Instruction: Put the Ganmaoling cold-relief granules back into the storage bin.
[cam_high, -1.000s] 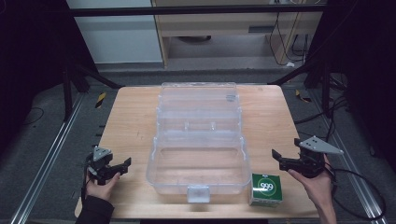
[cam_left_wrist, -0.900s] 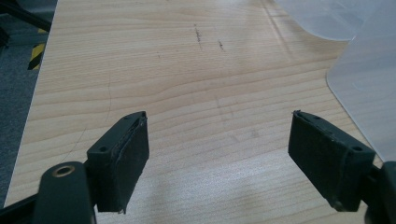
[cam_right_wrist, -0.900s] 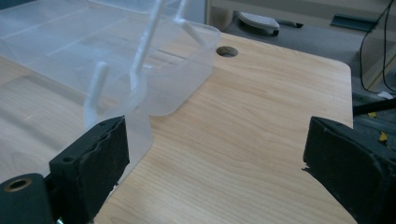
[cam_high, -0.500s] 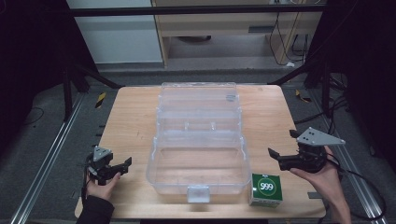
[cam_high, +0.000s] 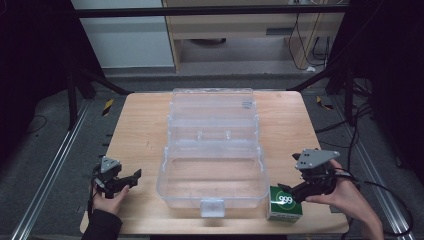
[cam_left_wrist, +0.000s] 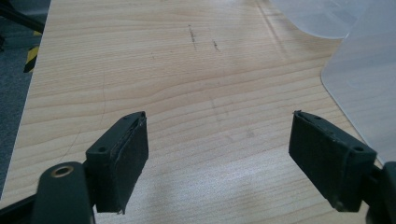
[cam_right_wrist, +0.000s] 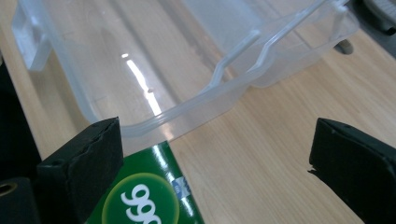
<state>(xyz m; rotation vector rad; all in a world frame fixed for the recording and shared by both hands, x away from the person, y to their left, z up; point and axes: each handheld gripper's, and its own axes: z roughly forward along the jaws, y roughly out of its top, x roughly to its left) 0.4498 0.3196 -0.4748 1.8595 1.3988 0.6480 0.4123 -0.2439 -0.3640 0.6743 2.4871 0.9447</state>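
At the left edge of the pale wooden worktop (cam_high: 145, 125), the left gripper (cam_high: 131, 176) rests low in the person's hand. In the left gripper view its fingers (cam_left_wrist: 122, 158) stand wide apart with nothing between them but bare wood.

In the middle lies the clear plastic storage box (cam_high: 212, 172), lid thrown back flat toward the far side, its near tray empty and its white latch tab facing the person.

Just right of the box's near corner sits the small green carton with a white "999" mark (cam_high: 285, 204), upright on the worktop and close beside the box wall. The right gripper (cam_high: 286, 188) hovers over the carton's far edge. Its fingers (cam_right_wrist: 86, 163) have just been opening and now stand wide; the carton shows below the left finger, not pinched.

The step in hand looks like the approach to picking up the carton. The next move probably calls for lowering the open fingers astride the carton, closing on its sides, then lifting it over the box wall into the tray.
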